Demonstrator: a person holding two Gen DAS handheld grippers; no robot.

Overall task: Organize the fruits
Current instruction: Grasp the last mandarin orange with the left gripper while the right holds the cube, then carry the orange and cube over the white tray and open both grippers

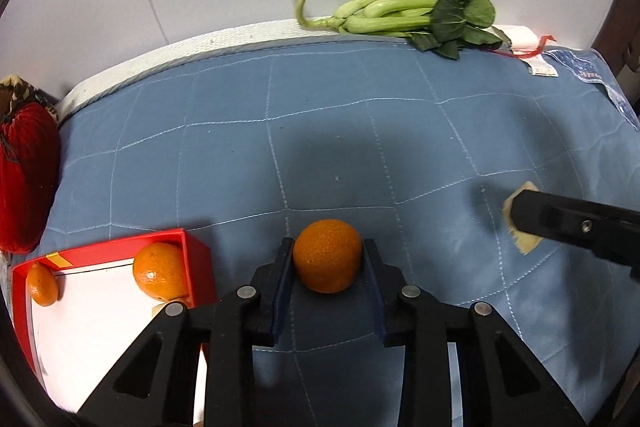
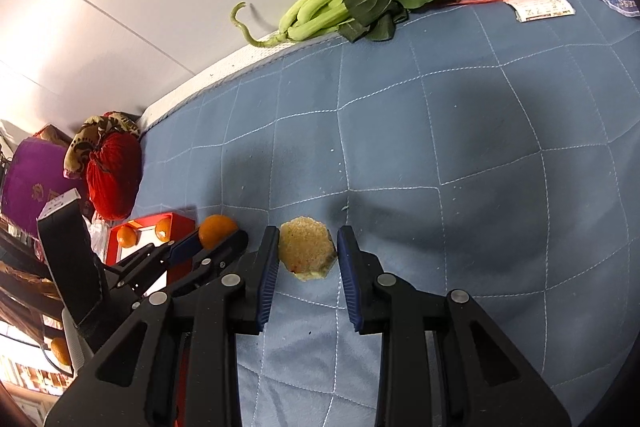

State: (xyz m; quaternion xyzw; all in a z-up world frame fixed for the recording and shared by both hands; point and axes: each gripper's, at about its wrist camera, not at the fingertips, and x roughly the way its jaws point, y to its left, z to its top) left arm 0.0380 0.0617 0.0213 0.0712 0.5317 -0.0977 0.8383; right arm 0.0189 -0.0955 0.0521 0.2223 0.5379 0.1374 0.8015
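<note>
left wrist view: left hand-held gripper clamps orange beside red box.

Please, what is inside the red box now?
Two oranges lie inside the red box: one in the far corner near the left gripper, another by the opposite wall. The floor is white. The gripper body covers the near part, so that stays unknown.

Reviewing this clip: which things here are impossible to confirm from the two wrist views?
- Left gripper on the orange: left wrist view shows the fingers flanking it, but whether it is lifted off the blue quilt is unclear.
- Red box: its near part is cut off by the gripper body.
- Tan hexagonal piece: what it is cannot be told.
- Label text: too small.
</note>
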